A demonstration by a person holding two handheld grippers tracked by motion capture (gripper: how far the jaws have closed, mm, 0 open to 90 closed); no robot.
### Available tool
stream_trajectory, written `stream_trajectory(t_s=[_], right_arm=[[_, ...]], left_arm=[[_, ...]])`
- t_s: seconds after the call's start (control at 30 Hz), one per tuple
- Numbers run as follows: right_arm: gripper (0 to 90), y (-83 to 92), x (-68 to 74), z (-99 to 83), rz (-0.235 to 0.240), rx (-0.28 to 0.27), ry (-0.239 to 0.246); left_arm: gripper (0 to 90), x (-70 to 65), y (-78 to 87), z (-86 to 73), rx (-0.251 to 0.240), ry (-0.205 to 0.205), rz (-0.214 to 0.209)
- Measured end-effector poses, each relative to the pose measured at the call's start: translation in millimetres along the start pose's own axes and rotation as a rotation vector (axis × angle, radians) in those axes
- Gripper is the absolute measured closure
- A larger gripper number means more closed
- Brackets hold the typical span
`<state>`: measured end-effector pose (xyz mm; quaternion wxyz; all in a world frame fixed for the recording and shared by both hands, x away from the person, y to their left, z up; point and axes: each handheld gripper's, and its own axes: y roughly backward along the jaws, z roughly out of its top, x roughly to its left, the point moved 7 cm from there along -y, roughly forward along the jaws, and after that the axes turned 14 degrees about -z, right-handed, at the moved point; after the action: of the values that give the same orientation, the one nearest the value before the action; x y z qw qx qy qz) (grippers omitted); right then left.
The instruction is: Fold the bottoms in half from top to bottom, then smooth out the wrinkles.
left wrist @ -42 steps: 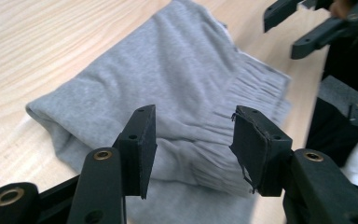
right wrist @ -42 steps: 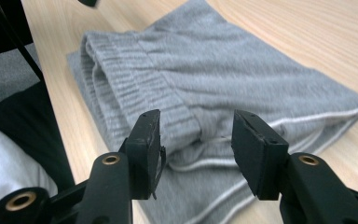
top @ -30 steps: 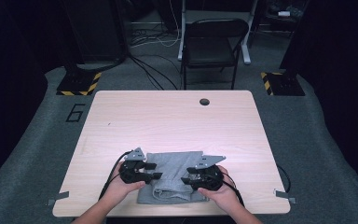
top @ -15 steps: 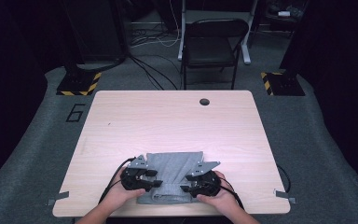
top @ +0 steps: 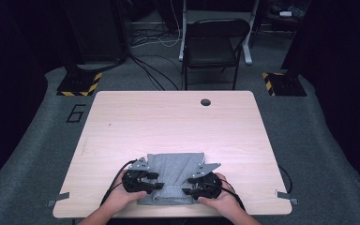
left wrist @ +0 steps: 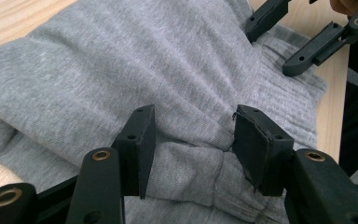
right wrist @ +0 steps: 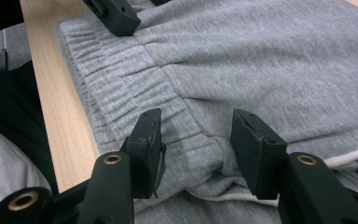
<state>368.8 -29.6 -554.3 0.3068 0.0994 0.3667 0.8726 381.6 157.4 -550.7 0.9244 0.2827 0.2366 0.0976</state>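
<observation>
left gripper [left wrist: 191, 144] has its jaws partly open with a bunched fold of the grey sweatpants [top: 173, 171] squeezed between the pads. right gripper [right wrist: 196, 144] does the same, jaws part open and pinching the ribbed waistband [right wrist: 130, 88], a white drawstring [right wrist: 349, 161] just beside it. the folded sweatpants lie at the near edge of the worktop [top: 168, 117], between both hands.

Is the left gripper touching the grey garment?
Touching. In the left gripper view, the left gripper has both jaws pressed against a bunched fold of the grey garment.
</observation>
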Motion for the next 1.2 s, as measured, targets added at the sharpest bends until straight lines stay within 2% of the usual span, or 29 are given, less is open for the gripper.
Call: stream_trajectory(t_s=[0.13, 0.2, 0.33, 0.43, 0.53, 0.57, 0.73, 0.8, 0.83, 0.87, 0.97, 1.0, 1.03, 1.1, 1.13, 1.2], right_arm=[[51.7, 2.1, -1.0, 2.1, 0.017, -0.001, -0.026], [51.3, 5.2, -2.5, 3.9, 0.026, -0.012, -0.032], [50.0, 11.6, -7.5, 9.7, 0.043, -0.047, -0.075], [49.2, 15.1, -12.8, 10.7, 0.014, -0.059, -0.098], [49.6, 16.5, -19.9, 10.8, -0.011, -0.083, -0.084], [49.5, 16.6, -20.4, 11.2, -0.021, -0.091, -0.106], [47.0, 14.3, -27.3, 9.5, -0.058, -0.085, -0.095], [46.8, 13.8, -28.8, 9.0, -0.068, -0.079, -0.098], [46.6, 13.5, -29.8, 9.2, -0.071, -0.084, -0.102], [46.5, 13.6, -30.7, 9.2, -0.072, -0.087, -0.104], [45.8, 13.7, -34.9, 10.3, -0.079, -0.088, -0.103], [45.4, 13.7, -36.8, 10.4, -0.084, -0.089, -0.100], [44.8, 13.6, -39.1, 11.5, -0.090, -0.092, -0.105], [43.7, 14.2, -43.7, 12.7, -0.101, -0.083, -0.107], [43.4, 14.5, -47.3, 13.8, -0.107, -0.089, -0.098], [43.4, 14.9, -51.4, 15.1, -0.115, -0.088, -0.110]], left_arm=[[47.0, 0.2, 5.1, 2.3, -0.011, 0.002, -0.003], [46.3, 0.8, 8.2, 4.4, -0.015, 0.002, -0.007], [46.3, 3.0, 12.1, 8.5, -0.046, 0.012, 0.001], [46.3, 4.7, 15.8, 10.7, -0.053, 0.016, 0.001], [46.3, 6.9, 17.7, 12.3, -0.077, 0.028, 0.009], [46.3, 8.2, 18.8, 12.6, -0.081, 0.033, 0.011], [46.2, 13.9, 22.9, 11.9, -0.079, 0.045, 0.023], [46.1, 17.8, 24.7, 12.2, -0.087, 0.037, 0.041], [46.1, 17.6, 25.8, 12.0, -0.088, 0.054, 0.034], [46.1, 20.1, 27.3, 11.9, -0.082, 0.039, 0.041], [46.1, 24.9, 30.8, 13.7, -0.103, 0.050, 0.053], [46.1, 26.1, 31.9, 14.4, -0.111, 0.065, 0.057], [46.0, 28.9, 33.0, 15.4, -0.119, 0.064, 0.072], [45.8, 35.3, 35.9, 16.9, -0.122, 0.074, 0.087], [45.6, 38.5, 37.3, 17.2, -0.113, 0.066, 0.092], [45.6, 44.7, 39.6, 17.7, -0.130, 0.088, 0.100]])
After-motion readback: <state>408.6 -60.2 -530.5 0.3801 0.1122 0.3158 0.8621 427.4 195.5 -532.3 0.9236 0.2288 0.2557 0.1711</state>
